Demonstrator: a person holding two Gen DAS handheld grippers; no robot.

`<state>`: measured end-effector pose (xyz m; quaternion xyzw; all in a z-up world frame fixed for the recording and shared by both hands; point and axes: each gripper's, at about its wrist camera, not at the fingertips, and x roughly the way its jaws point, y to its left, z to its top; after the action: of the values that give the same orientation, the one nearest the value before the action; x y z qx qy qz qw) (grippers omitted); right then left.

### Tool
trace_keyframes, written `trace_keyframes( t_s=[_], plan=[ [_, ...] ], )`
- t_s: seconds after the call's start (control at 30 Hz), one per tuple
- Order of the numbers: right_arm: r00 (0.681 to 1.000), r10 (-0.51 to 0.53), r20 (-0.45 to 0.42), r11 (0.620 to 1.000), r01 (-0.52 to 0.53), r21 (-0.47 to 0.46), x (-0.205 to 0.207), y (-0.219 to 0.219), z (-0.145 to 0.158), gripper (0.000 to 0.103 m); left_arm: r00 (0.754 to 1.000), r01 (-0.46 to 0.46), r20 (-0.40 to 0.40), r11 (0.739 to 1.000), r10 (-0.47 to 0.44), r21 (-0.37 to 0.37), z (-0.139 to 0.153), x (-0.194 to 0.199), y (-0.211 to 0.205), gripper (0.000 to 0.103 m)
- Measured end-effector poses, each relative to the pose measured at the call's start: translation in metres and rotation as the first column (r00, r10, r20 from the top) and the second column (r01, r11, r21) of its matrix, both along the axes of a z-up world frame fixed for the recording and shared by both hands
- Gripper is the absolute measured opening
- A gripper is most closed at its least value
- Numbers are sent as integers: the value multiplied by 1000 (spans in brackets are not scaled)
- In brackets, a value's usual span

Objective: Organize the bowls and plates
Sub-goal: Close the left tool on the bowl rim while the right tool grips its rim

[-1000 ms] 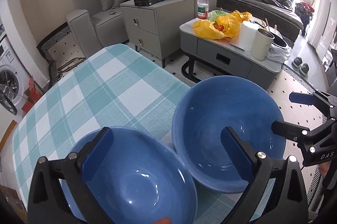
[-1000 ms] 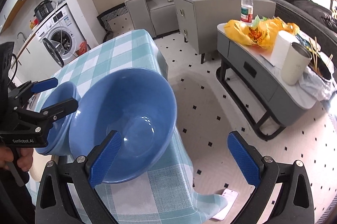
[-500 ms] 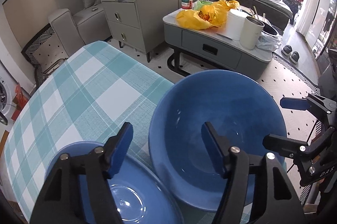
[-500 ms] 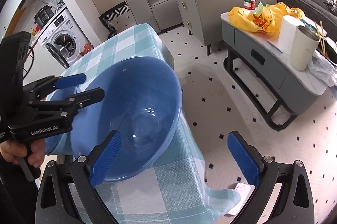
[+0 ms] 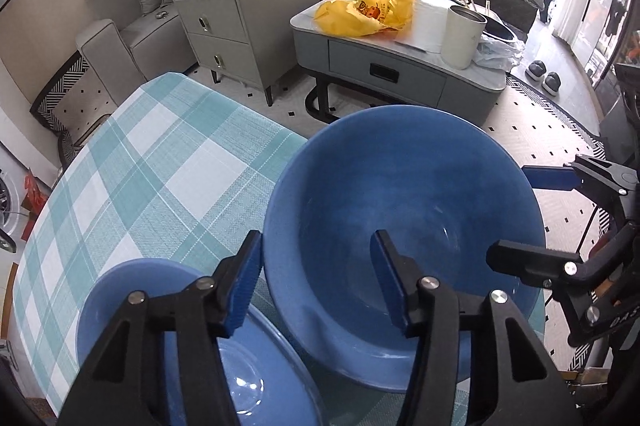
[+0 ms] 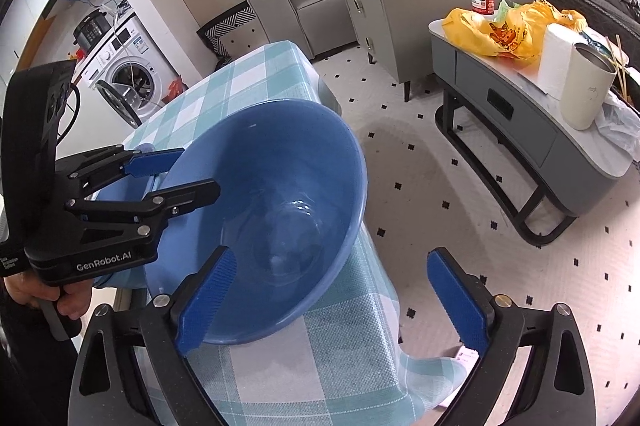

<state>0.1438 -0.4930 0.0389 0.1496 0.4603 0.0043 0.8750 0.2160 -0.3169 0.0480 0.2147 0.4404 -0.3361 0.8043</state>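
Two blue bowls stand on a teal checked tablecloth (image 5: 160, 165). The large bowl (image 5: 400, 205) (image 6: 280, 185) sits by the table's right edge, and the small bowl (image 5: 120, 306) is near left of it. My left gripper (image 5: 316, 240) (image 6: 196, 173) straddles the large bowl's left rim, one finger outside and one inside. Its jaws are closing, and a gap still shows at the inner pad. My right gripper (image 6: 331, 258) (image 5: 512, 218) hovers at the bowl's near right side with its jaws wide and closing slightly. Its left finger is before the bowl's wall, its right finger over the floor.
The table edge drops off right beside the large bowl. Beyond it stands a grey coffee table (image 5: 400, 65) with a yellow bag (image 5: 372, 9), a paper roll and a cup. A grey cabinet (image 5: 224, 21), a sofa and a washing machine (image 6: 124, 81) lie further back. A hand (image 6: 60, 302) holds the left gripper.
My left gripper has shifted right from over the small bowl to the large bowl's left rim, and its jaws have narrowed a lot. The right gripper's jaws have narrowed a little.
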Motion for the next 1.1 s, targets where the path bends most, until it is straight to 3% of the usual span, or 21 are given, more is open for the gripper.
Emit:
trace_keyframes(
  t_s=[0.13,0.53,0.67,1.1],
  plan=[
    [1000,-2,-2,1000,2,13,-3,-3,-1,83,1000,13,2,1000,-13,5,0,-6,0,54],
    [1000,-1,20,1000,1,29,-14,-4,3,67,999,37,-14,999,-37,-7,0,-25,3,53],
    [999,5,41,999,-6,33,-19,-4,4,53,999,42,-16,999,-42,-14,0,-32,4,53],
    [997,-51,63,999,51,12,-29,-12,5,30,1000,4,-10,999,-5,-33,0,-41,12,37]
  ],
)
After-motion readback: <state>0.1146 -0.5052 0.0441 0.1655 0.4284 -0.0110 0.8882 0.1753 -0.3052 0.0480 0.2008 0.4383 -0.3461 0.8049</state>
